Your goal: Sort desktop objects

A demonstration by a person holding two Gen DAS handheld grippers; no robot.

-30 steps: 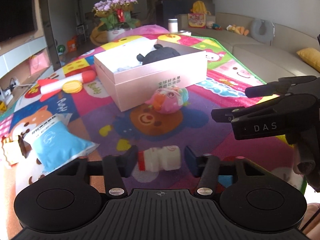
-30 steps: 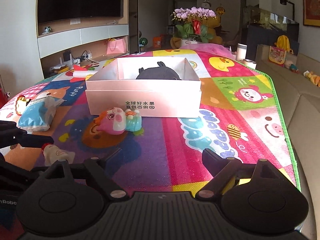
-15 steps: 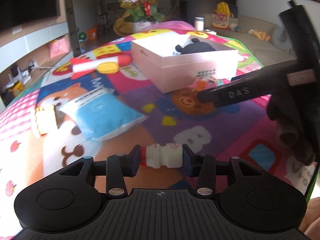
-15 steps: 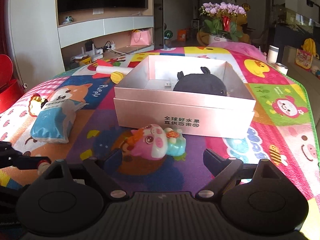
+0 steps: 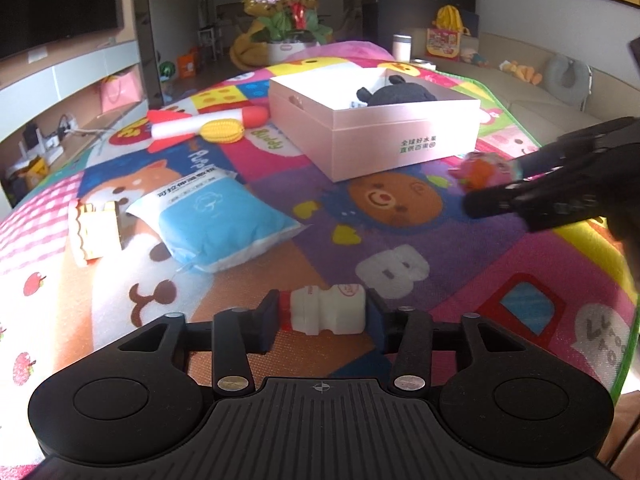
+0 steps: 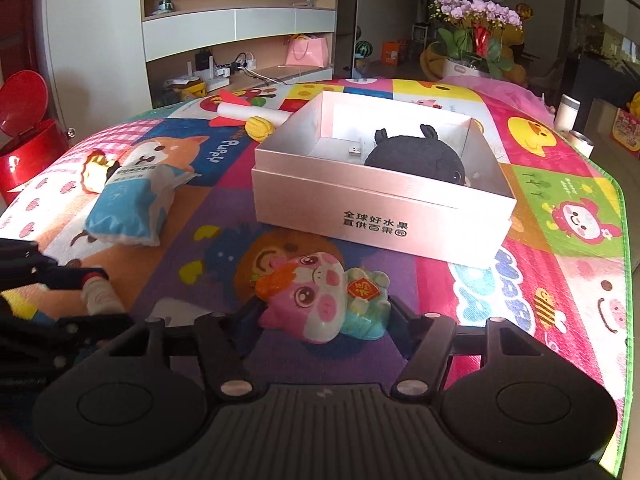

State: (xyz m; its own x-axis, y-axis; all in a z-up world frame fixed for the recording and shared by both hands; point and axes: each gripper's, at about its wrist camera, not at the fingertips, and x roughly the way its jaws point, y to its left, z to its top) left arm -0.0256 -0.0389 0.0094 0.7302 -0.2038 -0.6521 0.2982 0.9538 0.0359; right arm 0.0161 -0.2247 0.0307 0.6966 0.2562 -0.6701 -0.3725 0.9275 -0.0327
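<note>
My left gripper (image 5: 322,316) is shut on a small white bottle with a red cap (image 5: 326,315), held sideways just above the colourful play mat (image 5: 400,236). My right gripper (image 6: 324,316) is open around a pink pig toy (image 6: 320,300) that lies on the mat; the fingers stand at its sides, and contact is unclear. An open pink box (image 6: 380,208) stands beyond the pig with a black plush toy (image 6: 416,156) inside. The box also shows in the left wrist view (image 5: 376,136), and the right gripper (image 5: 520,188) reaches in from the right there.
A blue-and-white packet (image 5: 216,224) lies left of centre, with a small yellow toy (image 5: 94,228) beside it. A red-and-white rocket toy (image 5: 200,124) and a yellow corn toy (image 5: 222,132) lie left of the box. The mat's green edge (image 6: 624,280) is on the right.
My left gripper closed on the white bottle and lifted it slightly. My right gripper moved forward and down until the pig toy sat between its fingers.
</note>
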